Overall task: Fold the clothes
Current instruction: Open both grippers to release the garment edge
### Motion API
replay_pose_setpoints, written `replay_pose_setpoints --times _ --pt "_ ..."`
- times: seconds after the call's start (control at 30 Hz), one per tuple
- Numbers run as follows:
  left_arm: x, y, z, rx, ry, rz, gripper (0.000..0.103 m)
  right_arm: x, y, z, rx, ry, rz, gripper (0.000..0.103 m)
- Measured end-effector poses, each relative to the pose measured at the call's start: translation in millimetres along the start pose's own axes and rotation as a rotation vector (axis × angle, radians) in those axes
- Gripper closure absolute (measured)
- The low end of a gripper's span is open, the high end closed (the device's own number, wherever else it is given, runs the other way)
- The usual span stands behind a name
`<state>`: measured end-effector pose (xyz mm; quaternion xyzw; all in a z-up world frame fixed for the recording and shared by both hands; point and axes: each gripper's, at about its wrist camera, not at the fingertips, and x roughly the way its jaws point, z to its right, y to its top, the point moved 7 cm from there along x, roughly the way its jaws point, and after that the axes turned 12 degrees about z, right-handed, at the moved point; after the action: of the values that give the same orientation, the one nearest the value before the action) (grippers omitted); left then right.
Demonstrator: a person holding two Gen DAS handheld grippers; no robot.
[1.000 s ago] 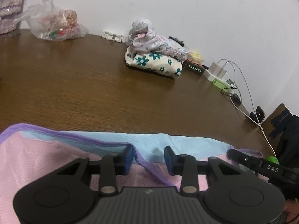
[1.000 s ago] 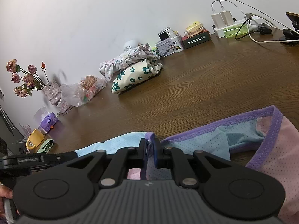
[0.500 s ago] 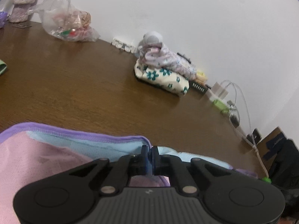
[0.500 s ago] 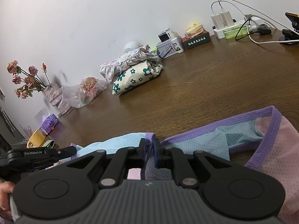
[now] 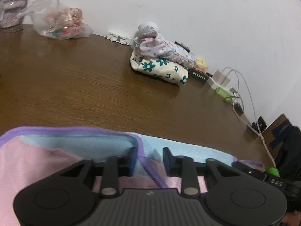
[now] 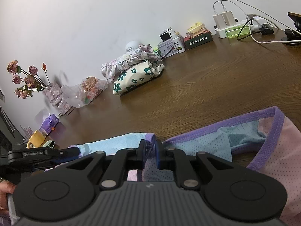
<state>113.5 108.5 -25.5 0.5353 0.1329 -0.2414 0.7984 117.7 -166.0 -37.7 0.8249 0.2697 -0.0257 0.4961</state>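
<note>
A pink and light-blue mesh garment with purple trim (image 5: pixel 37 162) lies on the brown table at the near edge; it also shows in the right wrist view (image 6: pixel 263 137). My left gripper (image 5: pixel 149 159) is open, its fingers apart on either side of the purple hem, not pinching it. My right gripper (image 6: pixel 150 155) is shut on a fold of the garment's purple-trimmed edge. The left gripper shows in the right wrist view at the lower left (image 6: pixel 43 154).
A stack of folded clothes, floral cream under lilac print (image 5: pixel 160 64), (image 6: pixel 135 73), sits near the wall. A plastic bag (image 5: pixel 60 26), a vase of dried roses (image 6: pixel 52 94), small boxes (image 6: pixel 199 39) and chargers with cables (image 6: pixel 235 24) line the back edge.
My left gripper was open, shut on the garment's hem half a second ago, and has now opened again. The right gripper stays shut on the garment.
</note>
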Motion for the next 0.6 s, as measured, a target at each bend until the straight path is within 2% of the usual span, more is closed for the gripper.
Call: replay_pose_setpoints --times 0.2,0.37,0.4,0.5,0.53,0.57,0.6 --pt "2 6 -3 -0.016 -0.014 0.068 0.103 0 -1 1 -0.003 -0.005 -0.003 0.093" --pt "2 14 -6 -0.046 -0.01 0.089 0.103 8 3 -5 -0.024 -0.039 -0.083 0.097" --pt "2 15 -5 -0.04 -0.006 0.093 0.103 7 9 -10 -0.049 -0.035 -0.07 0.098" --pt "7 17 -10 -0.021 0.07 0.107 0.103 13 23 -17 -0.172 -0.092 -0.034 0.098" --pt "6 17 -16 -0.043 0.111 0.098 0.101 20 22 -15 -0.177 -0.098 -0.055 0.097" --pt "5 16 -21 -0.063 0.146 0.09 0.094 21 21 -10 -0.16 -0.119 -0.074 0.096" --pt "-4 17 -20 -0.066 0.124 0.091 0.091 23 20 -6 -0.142 -0.141 -0.092 0.095"
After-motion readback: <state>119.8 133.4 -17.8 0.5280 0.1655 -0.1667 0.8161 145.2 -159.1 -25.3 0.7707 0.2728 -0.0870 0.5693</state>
